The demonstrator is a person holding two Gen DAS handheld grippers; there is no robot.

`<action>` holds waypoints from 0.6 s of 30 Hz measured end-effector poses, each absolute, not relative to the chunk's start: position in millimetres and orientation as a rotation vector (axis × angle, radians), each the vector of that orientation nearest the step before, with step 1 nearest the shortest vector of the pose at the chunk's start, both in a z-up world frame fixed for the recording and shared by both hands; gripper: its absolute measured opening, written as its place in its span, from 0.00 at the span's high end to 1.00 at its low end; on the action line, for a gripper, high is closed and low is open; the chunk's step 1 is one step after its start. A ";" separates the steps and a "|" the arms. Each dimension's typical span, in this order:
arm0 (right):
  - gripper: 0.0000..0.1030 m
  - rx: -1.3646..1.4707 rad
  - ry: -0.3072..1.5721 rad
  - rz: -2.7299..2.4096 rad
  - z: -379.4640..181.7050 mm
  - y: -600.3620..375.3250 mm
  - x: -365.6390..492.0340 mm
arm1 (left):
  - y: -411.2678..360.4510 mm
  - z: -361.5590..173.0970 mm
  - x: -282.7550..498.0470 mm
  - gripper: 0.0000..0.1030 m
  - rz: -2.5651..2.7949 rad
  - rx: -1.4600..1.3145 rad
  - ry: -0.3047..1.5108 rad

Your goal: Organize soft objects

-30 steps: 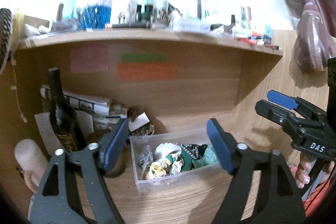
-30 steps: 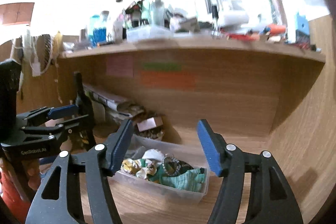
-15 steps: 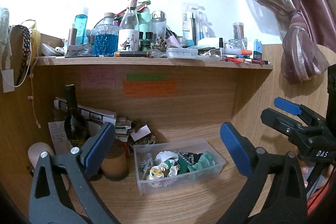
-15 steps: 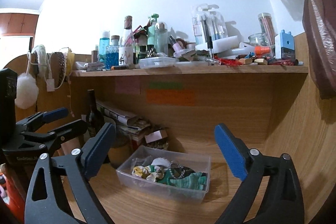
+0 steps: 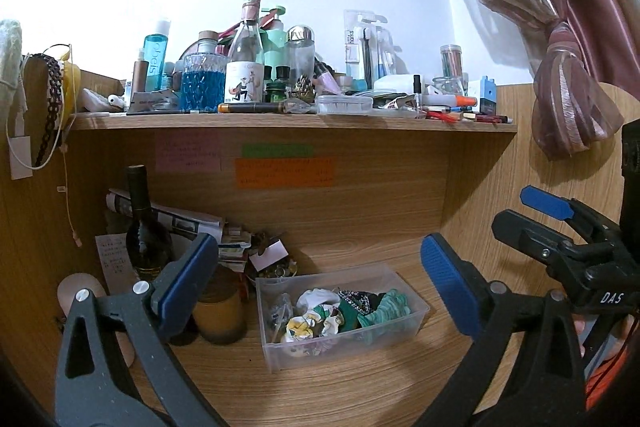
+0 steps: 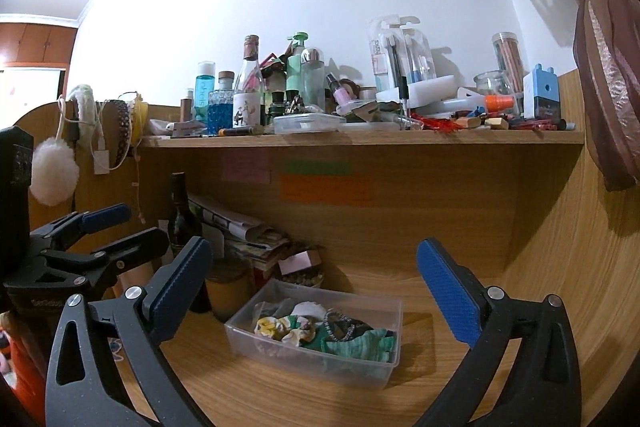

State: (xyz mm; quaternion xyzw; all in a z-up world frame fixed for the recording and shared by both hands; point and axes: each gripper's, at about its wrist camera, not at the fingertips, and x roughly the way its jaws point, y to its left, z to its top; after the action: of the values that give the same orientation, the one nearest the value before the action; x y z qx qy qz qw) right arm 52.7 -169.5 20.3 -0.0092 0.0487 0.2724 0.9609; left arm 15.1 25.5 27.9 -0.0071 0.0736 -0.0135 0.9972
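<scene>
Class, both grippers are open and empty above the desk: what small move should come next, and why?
Probably lower the right gripper toward the clear plastic bin and its green scrunchie. Both it and the left gripper hang open, holding nothing, and the soft pieces lie loose in the bin.

Both grippers, the left gripper (image 5: 318,279) and right gripper (image 6: 314,279), have pulled back and up from the clear bin (image 5: 416,313) of soft items over the past second, their blue-padded jaws spreading wider apart, and the cluttered upper shelf (image 6: 360,139) has come into sharp view.
</scene>
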 end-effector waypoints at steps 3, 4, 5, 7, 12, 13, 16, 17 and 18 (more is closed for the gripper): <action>0.00 -0.016 0.101 0.552 20.0 -169.4 53.0 | 25.8 27.8 14.8 0.00 -0.027 -0.014 0.146; 0.00 -0.015 0.101 0.552 20.1 -169.6 53.4 | 25.9 27.7 14.6 0.00 -0.027 -0.014 0.145; 0.00 -0.015 0.101 0.549 19.9 -168.8 52.6 | 26.1 27.7 14.5 0.00 -0.028 -0.015 0.146; 0.00 -0.015 0.101 0.548 19.9 -168.5 52.5 | 27.4 27.7 14.8 0.00 -0.032 -0.014 0.146; 0.00 -0.013 0.103 0.545 19.9 -167.6 52.0 | 28.0 27.7 15.1 0.00 -0.034 -0.013 0.146; 0.00 -0.014 0.102 0.546 19.8 -167.7 52.0 | 28.1 27.7 15.1 0.00 -0.035 -0.013 0.146; 0.00 -0.013 0.102 0.547 19.6 -167.3 51.6 | 27.4 27.7 15.0 0.00 -0.033 -0.013 0.145; 0.00 -0.013 0.102 0.548 19.6 -167.1 51.6 | 27.6 27.7 15.1 0.00 -0.033 -0.013 0.146; 0.00 -0.014 0.102 0.545 19.6 -166.9 51.2 | 27.5 27.6 15.1 0.00 -0.034 -0.013 0.146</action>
State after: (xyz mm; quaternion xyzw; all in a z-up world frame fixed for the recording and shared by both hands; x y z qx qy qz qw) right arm 51.2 -166.9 19.6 -0.0067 0.0501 0.2691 0.9618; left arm 15.1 27.5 27.6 -0.0064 0.0728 -0.0168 0.9972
